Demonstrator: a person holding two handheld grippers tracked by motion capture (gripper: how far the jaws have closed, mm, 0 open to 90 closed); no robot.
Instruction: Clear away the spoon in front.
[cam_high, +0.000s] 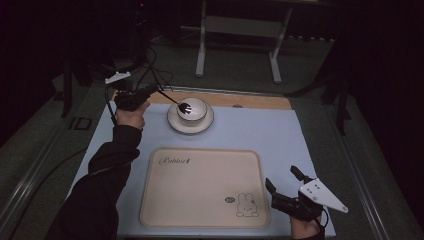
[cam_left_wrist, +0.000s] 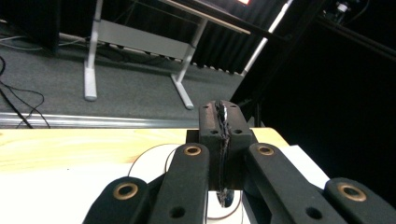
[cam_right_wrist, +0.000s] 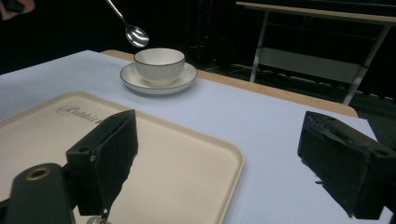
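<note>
A white cup (cam_high: 193, 108) sits on a white saucer (cam_high: 190, 123) at the back of the table. My left gripper (cam_high: 154, 90) is shut on the handle of a metal spoon (cam_high: 184, 106), whose bowl hangs just above the cup. In the left gripper view the closed jaws pinch the spoon handle (cam_left_wrist: 223, 140) edge-on, with the spoon's bowl below them over the saucer (cam_left_wrist: 149, 161). From the right gripper view the spoon (cam_right_wrist: 136, 35) hovers over the cup (cam_right_wrist: 159, 64). My right gripper (cam_high: 282, 186) rests open near the tray's front right corner, nothing between its jaws.
A cream tray (cam_high: 202, 186) with a rabbit drawing lies in the middle front, on a pale blue mat (cam_high: 260, 132). A wooden table edge (cam_high: 250, 101) runs along the back. A metal table frame (cam_high: 237, 30) stands on the floor beyond.
</note>
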